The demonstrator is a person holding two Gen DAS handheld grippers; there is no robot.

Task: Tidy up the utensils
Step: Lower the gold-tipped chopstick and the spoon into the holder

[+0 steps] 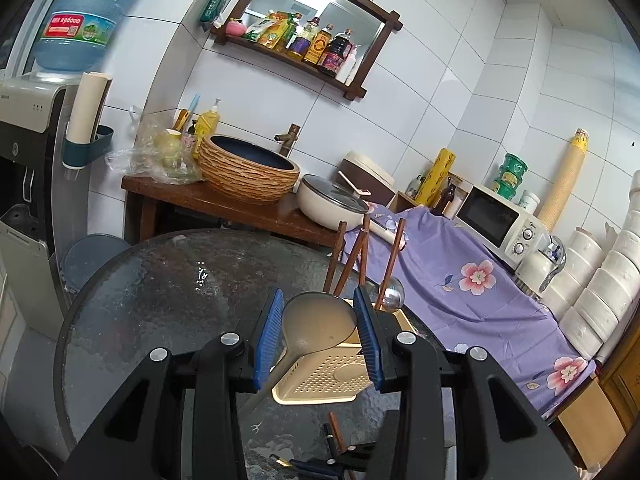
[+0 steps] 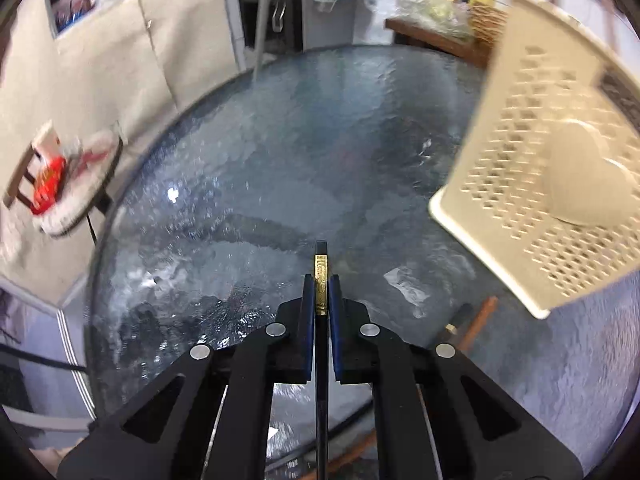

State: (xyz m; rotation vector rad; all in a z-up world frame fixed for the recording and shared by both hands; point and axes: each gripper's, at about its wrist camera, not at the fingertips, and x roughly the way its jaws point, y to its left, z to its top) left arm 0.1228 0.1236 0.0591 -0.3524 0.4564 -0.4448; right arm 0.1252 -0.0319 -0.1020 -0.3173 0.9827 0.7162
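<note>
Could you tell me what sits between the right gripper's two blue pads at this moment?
In the right wrist view, a black chopstick with a gold band is pinched between the right gripper pads, its tip poking out over the glass table.

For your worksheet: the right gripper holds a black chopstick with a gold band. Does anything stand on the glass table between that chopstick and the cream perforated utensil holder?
Nothing visible does. The right gripper is shut on the black chopstick, and only bare glass table lies between it and the utensil holder at upper right. A brown chopstick lies low on the glass, off to the side.

walls: white tile (image 1: 440, 60) | wooden shelf (image 1: 304, 52) | wooden counter (image 1: 224, 204) | floral purple cloth (image 1: 460, 280)
</note>
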